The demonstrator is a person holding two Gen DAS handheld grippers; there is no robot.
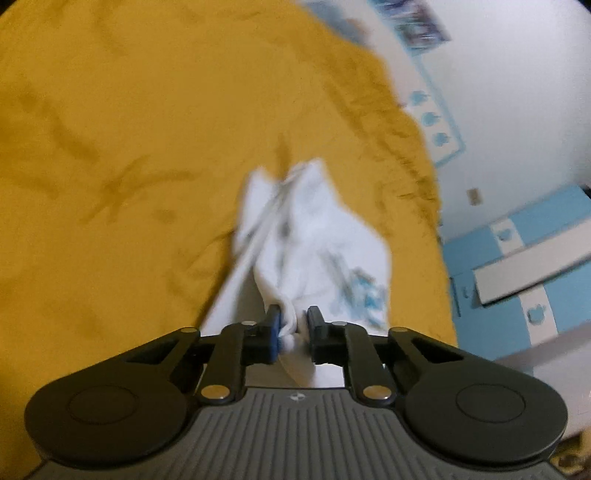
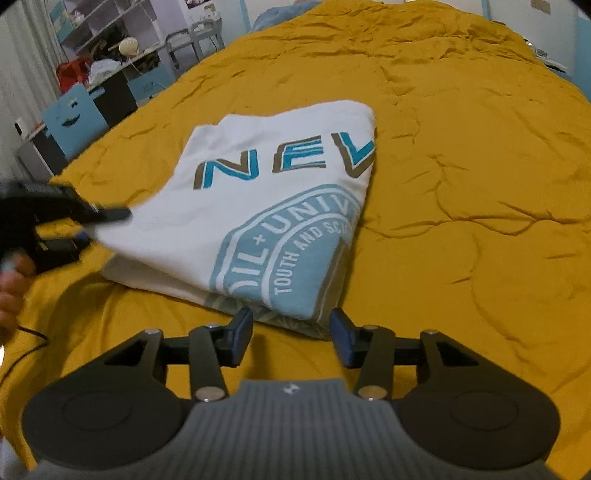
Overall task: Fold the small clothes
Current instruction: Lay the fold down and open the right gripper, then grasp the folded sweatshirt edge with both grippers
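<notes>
A white T-shirt (image 2: 258, 206) with blue and brown lettering and a light blue round print lies folded on the mustard-yellow bedspread (image 2: 461, 184). My left gripper (image 1: 293, 325) is shut on a bunched edge of the shirt (image 1: 314, 236), which stretches away from its fingers; that view is blurred. The left gripper also shows in the right wrist view (image 2: 88, 225) at the shirt's left corner. My right gripper (image 2: 291, 332) is open and empty, its blue pads (image 2: 242, 334) just short of the shirt's near edge.
The bedspread is wrinkled all over. Left of the bed stand a desk (image 2: 110, 79) with clutter, a blue chair (image 2: 74, 114) and shelves (image 2: 107, 22). A black cable (image 2: 26, 347) lies at the near left. Blue and white furniture (image 1: 517, 258) stands right of the bed.
</notes>
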